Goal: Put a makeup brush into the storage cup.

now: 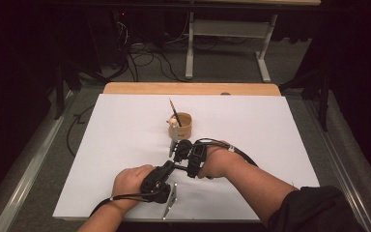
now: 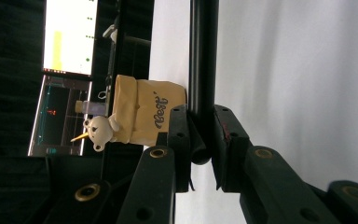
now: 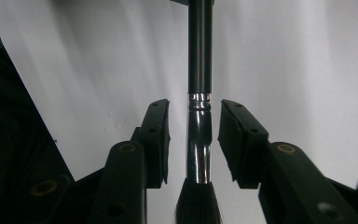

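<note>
So the left gripper (image 2: 200,135) is clamped tight on the black handle of a makeup brush (image 3: 199,84), and the right gripper (image 3: 195,140) has its jaws standing a little apart on either side of the shiny ferrule, pads not touching it. The brush hangs in the air between the two hands, just in front of the tan cup (image 1: 182,126) and nearer the person than it.

What worries me: the left is the only thing holding it, gripping right at the handle's tip. With the bristle end sticking out, the brush could pivot or sag in those pads, and if the right gripper pulls away crooked, one pad might snag the ferrule and twist it loose.

Around the cup: it sits on the white sheet (image 1: 125,125), and it already has a pencil (image 1: 174,110) leaning out of it, plus a little bear figure (image 2: 99,131) on its rim. If the brush is headed in there, the pencil and bear crowd the opening, and a bump could tip the cup. The right hand (image 1: 217,162) is also between the left gripper and the cup.
</note>
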A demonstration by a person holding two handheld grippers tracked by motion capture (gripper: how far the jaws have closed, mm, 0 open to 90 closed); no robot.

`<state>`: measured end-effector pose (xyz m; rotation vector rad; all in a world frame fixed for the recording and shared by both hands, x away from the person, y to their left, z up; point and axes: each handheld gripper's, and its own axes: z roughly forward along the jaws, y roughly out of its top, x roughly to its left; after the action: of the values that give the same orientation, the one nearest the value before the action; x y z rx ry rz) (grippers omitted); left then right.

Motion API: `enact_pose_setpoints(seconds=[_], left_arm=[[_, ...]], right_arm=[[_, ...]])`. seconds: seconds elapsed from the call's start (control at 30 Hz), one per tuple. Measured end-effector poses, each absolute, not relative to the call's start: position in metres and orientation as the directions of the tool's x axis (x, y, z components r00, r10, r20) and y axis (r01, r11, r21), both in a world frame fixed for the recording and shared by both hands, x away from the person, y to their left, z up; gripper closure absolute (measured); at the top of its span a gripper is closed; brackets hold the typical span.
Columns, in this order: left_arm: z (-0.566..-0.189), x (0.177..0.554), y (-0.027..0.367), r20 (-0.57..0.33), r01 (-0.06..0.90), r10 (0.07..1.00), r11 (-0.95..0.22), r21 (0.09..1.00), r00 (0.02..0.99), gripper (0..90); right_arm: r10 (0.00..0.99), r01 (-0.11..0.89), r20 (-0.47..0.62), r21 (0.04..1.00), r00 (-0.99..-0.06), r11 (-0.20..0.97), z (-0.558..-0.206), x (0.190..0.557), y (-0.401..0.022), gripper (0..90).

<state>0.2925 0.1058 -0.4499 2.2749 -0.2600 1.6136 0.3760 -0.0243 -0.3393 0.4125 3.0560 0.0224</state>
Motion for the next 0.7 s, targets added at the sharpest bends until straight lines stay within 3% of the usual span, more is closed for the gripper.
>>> enact_pose_setpoints(seconds=[0.47,0.5,0.7], left_arm=[[-0.447,0.294,0.107,0.934,-0.323,0.064,-0.928,0.185,0.351,79.0],[-0.450,0.295,0.107,0.926,-0.337,0.108,-0.911,0.238,0.362,78.9],[-0.451,0.296,0.107,0.915,-0.337,0.132,-0.902,0.271,0.381,79.0]], right_arm=[[0.263,0.262,-0.060,0.024,-0.963,0.965,-0.336,0.378,-0.032,45.0],[0.264,0.263,-0.058,0.023,-0.963,0.964,-0.335,0.378,-0.032,43.7],[0.260,0.258,-0.076,0.037,-0.963,0.965,-0.332,0.378,-0.041,34.0]])
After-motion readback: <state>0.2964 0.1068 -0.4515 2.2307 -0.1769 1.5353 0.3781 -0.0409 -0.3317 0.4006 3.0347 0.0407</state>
